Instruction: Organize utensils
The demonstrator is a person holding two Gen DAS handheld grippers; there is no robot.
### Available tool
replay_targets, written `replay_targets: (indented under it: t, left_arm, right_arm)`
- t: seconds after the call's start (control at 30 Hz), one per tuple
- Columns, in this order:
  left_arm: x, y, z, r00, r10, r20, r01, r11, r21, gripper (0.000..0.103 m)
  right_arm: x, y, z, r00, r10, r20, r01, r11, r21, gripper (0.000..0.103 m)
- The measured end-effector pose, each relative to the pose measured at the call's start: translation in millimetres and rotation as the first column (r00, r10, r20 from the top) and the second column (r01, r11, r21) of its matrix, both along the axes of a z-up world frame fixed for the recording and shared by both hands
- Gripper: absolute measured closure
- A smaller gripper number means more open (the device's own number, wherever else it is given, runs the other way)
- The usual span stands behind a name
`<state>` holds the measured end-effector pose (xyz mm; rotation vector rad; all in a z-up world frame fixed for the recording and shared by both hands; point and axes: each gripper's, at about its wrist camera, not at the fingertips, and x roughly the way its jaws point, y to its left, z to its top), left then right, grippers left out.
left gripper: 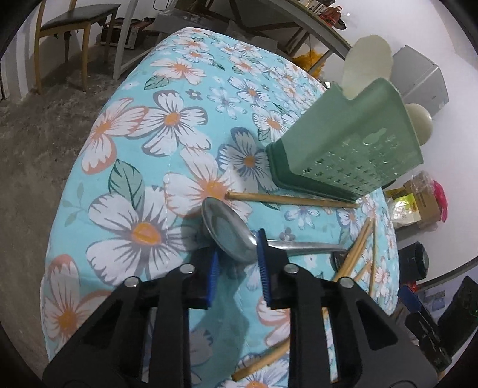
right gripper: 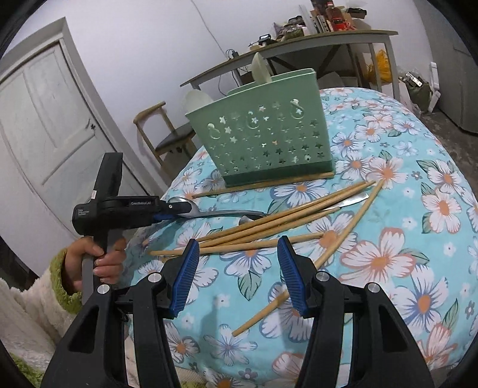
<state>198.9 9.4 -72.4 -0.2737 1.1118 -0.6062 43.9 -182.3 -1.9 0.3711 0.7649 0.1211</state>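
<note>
A metal spoon lies on the flowered tablecloth. My left gripper is open, its blue pads on either side of the spoon's bowl; it also shows in the right wrist view at the spoon. A green perforated utensil holder stands behind, with white utensils in it; it also shows in the right wrist view. Several wooden chopsticks lie scattered, one against the holder's base. My right gripper is open and empty above the chopsticks.
A second metal utensil lies partly under the chopsticks. A wooden chair and a grey table stand beyond the table's edge. A white door is at the left. Boxes and bags lie on the floor.
</note>
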Motion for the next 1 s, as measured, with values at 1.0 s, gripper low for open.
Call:
replay_targets:
  t: [1.0]
  left_arm:
    - [14, 28, 4, 0.99, 0.116, 0.075, -0.112, 0.992, -0.057, 0.096]
  right_arm:
    - [102, 53, -45, 0.979, 0.031, -0.201, -0.097, 0.941, -0.324, 0.071]
